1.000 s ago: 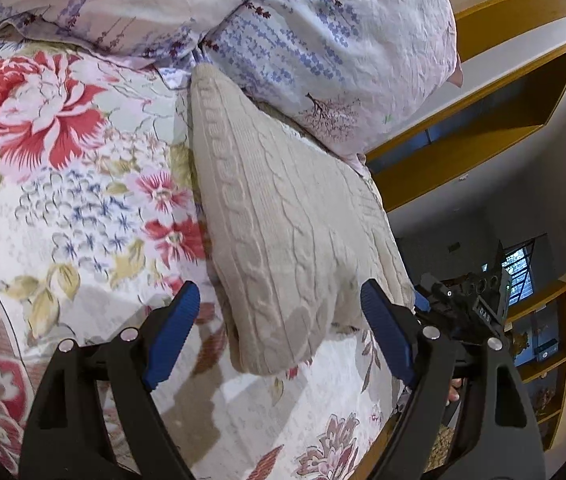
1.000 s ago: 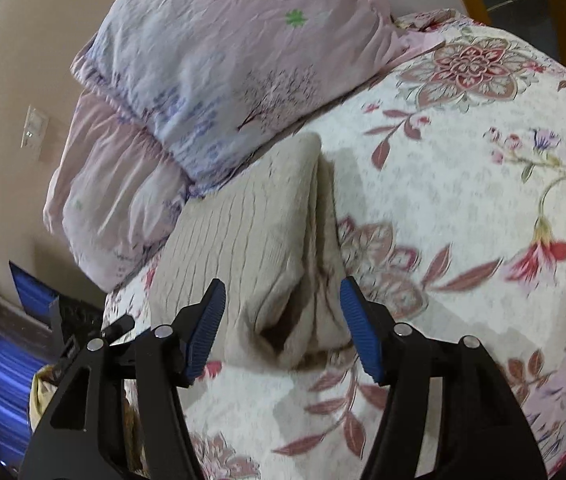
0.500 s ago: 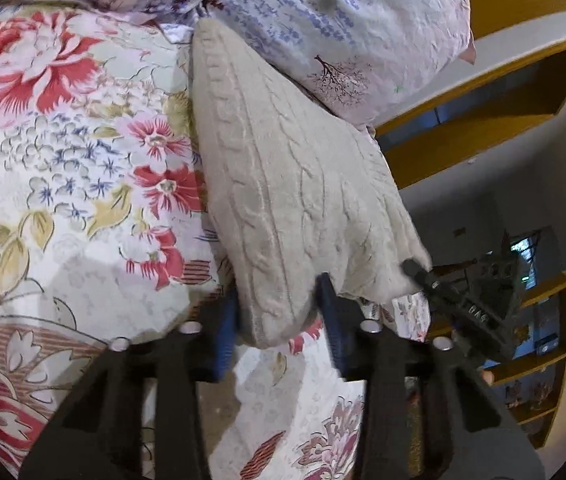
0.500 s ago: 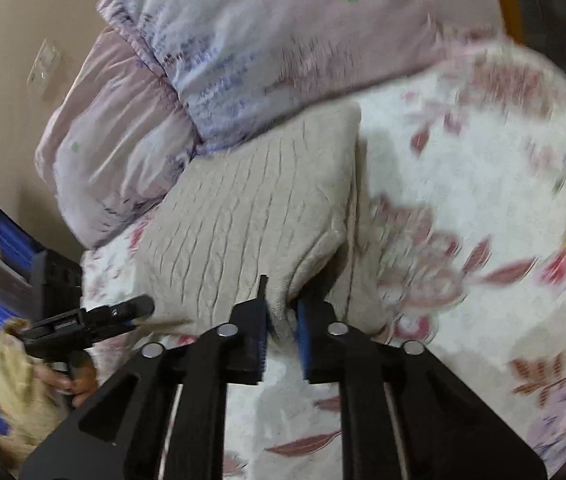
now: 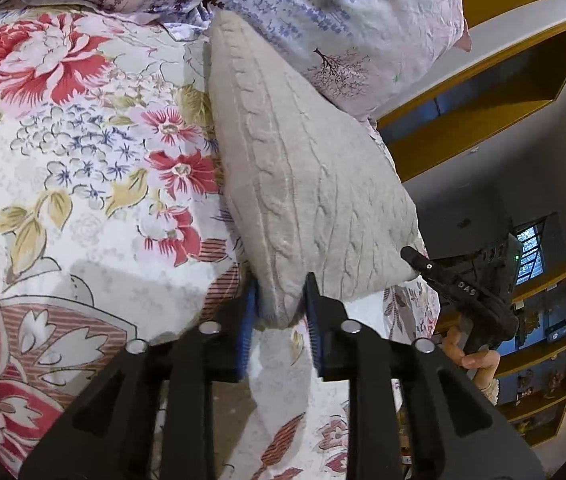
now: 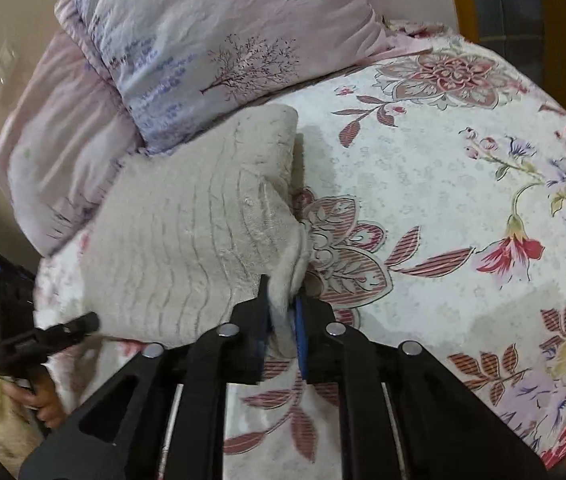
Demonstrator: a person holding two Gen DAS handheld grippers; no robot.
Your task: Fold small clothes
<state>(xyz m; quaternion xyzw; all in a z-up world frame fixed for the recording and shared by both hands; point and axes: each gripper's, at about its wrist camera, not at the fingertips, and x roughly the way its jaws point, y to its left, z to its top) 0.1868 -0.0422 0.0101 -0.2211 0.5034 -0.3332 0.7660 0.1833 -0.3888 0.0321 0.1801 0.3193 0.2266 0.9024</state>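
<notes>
A folded beige cable-knit sweater (image 5: 303, 184) lies on the floral bedspread (image 5: 75, 168), its far end against the pillows. My left gripper (image 5: 281, 304) is shut on the sweater's near corner. In the right wrist view the sweater (image 6: 187, 236) shows again, and my right gripper (image 6: 283, 312) is shut on its other near corner, lifted a little off the bed. The right gripper also appears in the left wrist view (image 5: 463, 288), and the left one in the right wrist view (image 6: 43, 336).
Two lilac printed pillows (image 6: 211, 40) lie at the head of the bed behind the sweater. The bedspread (image 6: 463, 200) spreads wide to the right. Wooden shelves (image 5: 503, 80) and a wall stand beyond the bed's edge.
Both grippers went from open, straddling the sweater's near edge, to shut on its two near corners. The near edge has risen slightly.
</notes>
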